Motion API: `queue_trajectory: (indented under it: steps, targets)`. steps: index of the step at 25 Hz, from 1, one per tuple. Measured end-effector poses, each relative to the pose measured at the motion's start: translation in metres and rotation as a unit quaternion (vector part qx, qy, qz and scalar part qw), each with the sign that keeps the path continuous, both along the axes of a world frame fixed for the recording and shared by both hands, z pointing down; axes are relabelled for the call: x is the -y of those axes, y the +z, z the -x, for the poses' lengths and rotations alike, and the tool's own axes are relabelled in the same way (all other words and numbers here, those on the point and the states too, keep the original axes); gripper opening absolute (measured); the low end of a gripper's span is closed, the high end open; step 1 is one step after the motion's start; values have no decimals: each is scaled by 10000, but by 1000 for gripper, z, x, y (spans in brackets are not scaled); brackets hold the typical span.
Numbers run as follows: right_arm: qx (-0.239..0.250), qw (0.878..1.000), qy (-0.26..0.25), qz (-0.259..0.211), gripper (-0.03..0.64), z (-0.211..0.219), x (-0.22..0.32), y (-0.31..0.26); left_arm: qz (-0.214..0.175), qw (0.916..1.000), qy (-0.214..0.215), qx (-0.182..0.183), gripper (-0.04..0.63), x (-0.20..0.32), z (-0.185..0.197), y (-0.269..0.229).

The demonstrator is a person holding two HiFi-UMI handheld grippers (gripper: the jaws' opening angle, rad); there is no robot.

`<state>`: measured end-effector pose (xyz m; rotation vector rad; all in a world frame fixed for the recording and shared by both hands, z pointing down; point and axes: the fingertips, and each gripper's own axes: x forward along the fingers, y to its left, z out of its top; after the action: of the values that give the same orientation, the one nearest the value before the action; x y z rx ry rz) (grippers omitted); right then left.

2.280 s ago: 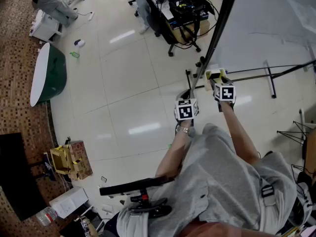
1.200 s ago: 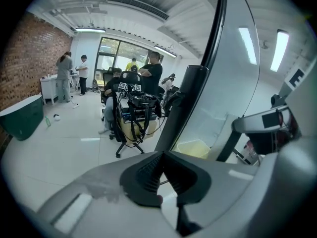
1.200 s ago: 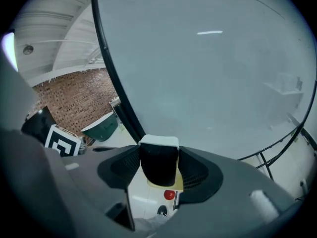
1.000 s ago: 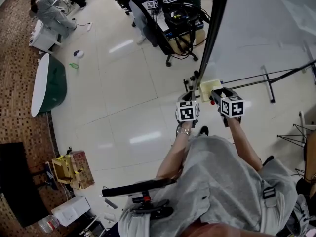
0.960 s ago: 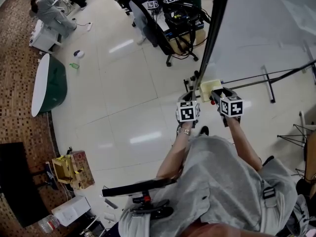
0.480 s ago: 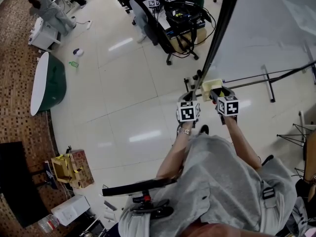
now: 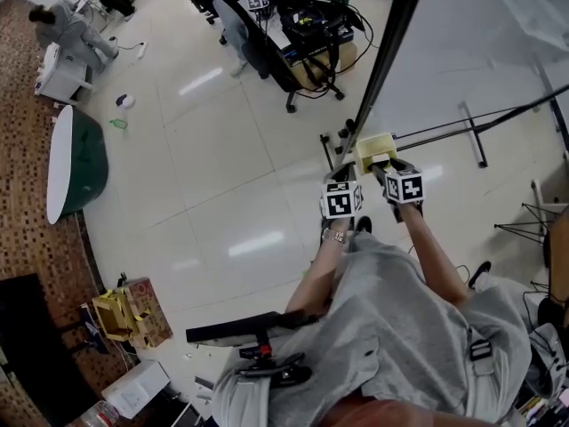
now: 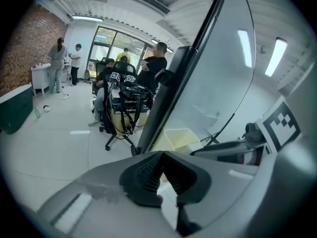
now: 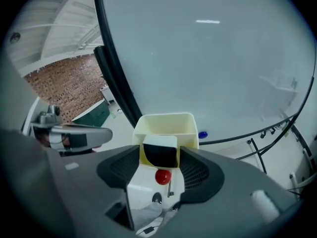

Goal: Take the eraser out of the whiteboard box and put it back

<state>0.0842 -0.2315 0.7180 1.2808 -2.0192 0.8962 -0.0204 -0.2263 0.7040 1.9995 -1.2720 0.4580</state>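
Observation:
A cream whiteboard box (image 9: 166,125) hangs on the whiteboard (image 9: 213,58) by its black frame; in the head view this box (image 7: 372,150) sits just ahead of both grippers. The eraser (image 9: 160,150), white with a black felt face, stands between the jaws of my right gripper (image 9: 160,156), at the box's near wall. Those jaws are shut on it. My right gripper (image 7: 386,166) reaches the box from the right. My left gripper (image 8: 162,156) is shut with nothing in it, and hangs to the left of the box (image 8: 181,139). The left gripper (image 7: 341,183) is below the frame.
A small red ball (image 9: 162,176) shows under the eraser and a blue magnet (image 9: 203,134) sticks to the board. The board's stand legs (image 7: 471,132) spread over the floor at right. Office chairs and a cabled desk (image 7: 293,25) stand behind; a green round table (image 7: 76,163) is far left.
My right gripper with the eraser has drawn in from the right towards the cream box. The left gripper stays shut beside it. The head camera has shifted a little.

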Motion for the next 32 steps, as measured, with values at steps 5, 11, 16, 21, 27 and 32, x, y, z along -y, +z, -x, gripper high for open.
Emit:
queue_trajectory:
  steps: [5, 11, 16, 21, 27, 32]
  targets:
    - [114, 9977, 173, -646, 2, -9, -9, -34, -48, 9999, 151, 28, 3, -26, -32, -1]
    - [529, 9957, -367, -659, 3, -20, -78, -45, -119, 9994, 2, 317, 3, -80, -70, -16]
    - [565, 9934, -907, -412, 3, -46, -150, -26, -196, 9979, -224, 577, 5, -150, -118, -13]
    - [608, 9914, -1135, -233, 3, -63, -198, -16, -60, 9967, -310, 745, 5, -200, -131, -8]
    - [627, 9855, -1484, -531, 3, -52, -214, -42, -202, 9956, -390, 829, 5, -205, -134, -30]
    - [595, 9858, -1469, -563, 3, -55, -212, -47, -255, 9962, -407, 730, 5, -205, -136, -36]
